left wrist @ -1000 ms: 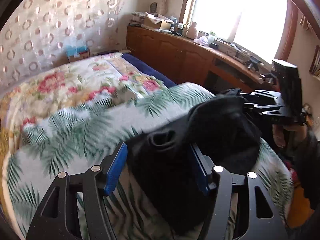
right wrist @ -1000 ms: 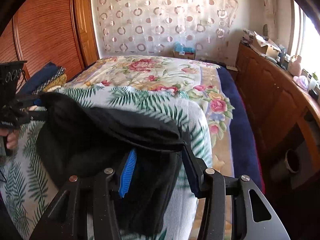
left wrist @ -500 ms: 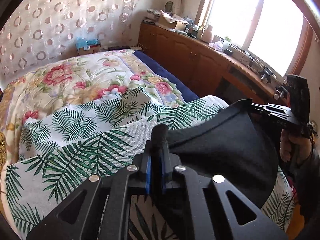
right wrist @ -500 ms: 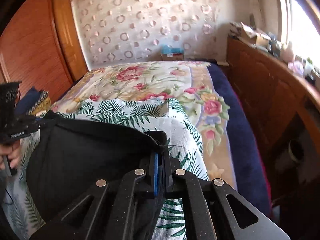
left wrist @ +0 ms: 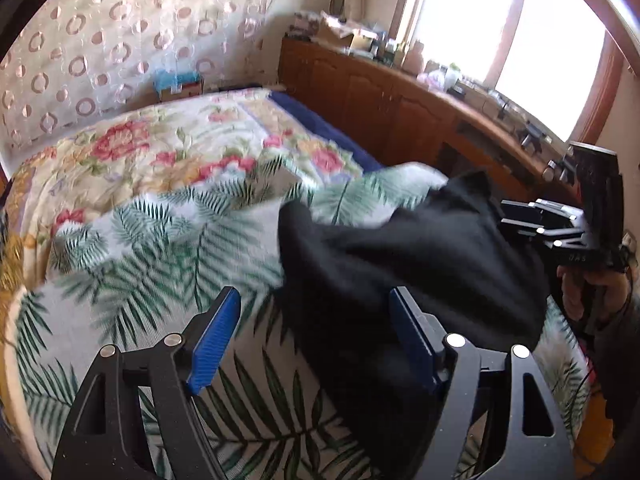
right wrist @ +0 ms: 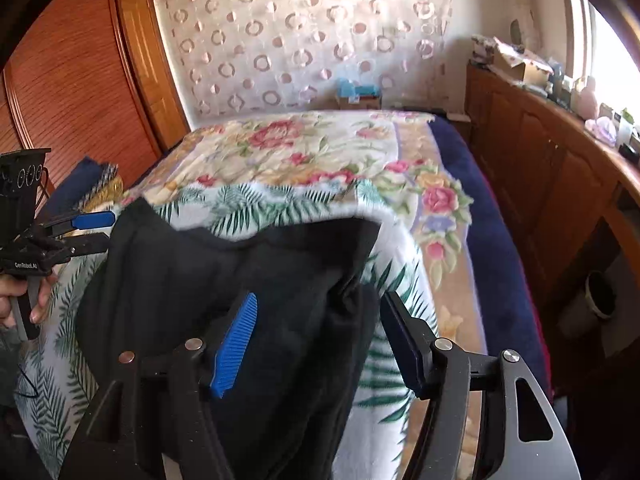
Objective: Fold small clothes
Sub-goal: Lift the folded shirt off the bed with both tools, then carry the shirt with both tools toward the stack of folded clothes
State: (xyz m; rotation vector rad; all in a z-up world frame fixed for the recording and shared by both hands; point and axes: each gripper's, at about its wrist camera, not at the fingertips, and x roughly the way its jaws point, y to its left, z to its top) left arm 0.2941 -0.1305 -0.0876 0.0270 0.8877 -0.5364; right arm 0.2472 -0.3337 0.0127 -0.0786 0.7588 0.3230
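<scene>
Grippers both spread wide now, vs 0.5 s ago when each was pinched tight on a corner of the black garment [left wrist: 408,264]. Left gripper [left wrist: 316,336]: blue pads far apart, nothing between them in contact; left pad over the palm-leaf sheet [left wrist: 132,264], right pad just at the garment's near edge, can't tell if touching. Right gripper [right wrist: 318,338]: pads likewise well apart, straddling a bunched fold of the garment [right wrist: 224,280] w/o clamping it. So both corners released since the earlier frame.

Garment itself: 0.5 s ago it was stretched taut btwn the two grippers as a flat panel; now it lies slack on the palm-leaf sheet [right wrist: 280,204] at the near end of the bed, folded over on itself, w/ a loose doubled layer draping toward the bed's near edge in right wrist view. Top edge sags in a shallow curve rather than a straight line. One corner sticks up as a small peak on the right in left wrist view.

Cross views: right gripper [left wrist: 536,220] seen from left wrist cam just beside the garment's far-right corner, hand [left wrist: 588,292] on its grip. Left gripper [right wrist: 86,230] seen from right wrist cam at the garment's left corner, blue pad showing, jaws apart there too.

Floral blanket [right wrist: 304,148] beyond the sheet, wooden cabinets [right wrist: 532,152] along the right, window [left wrist: 516,32] bright. Some motion blur in both views.
</scene>
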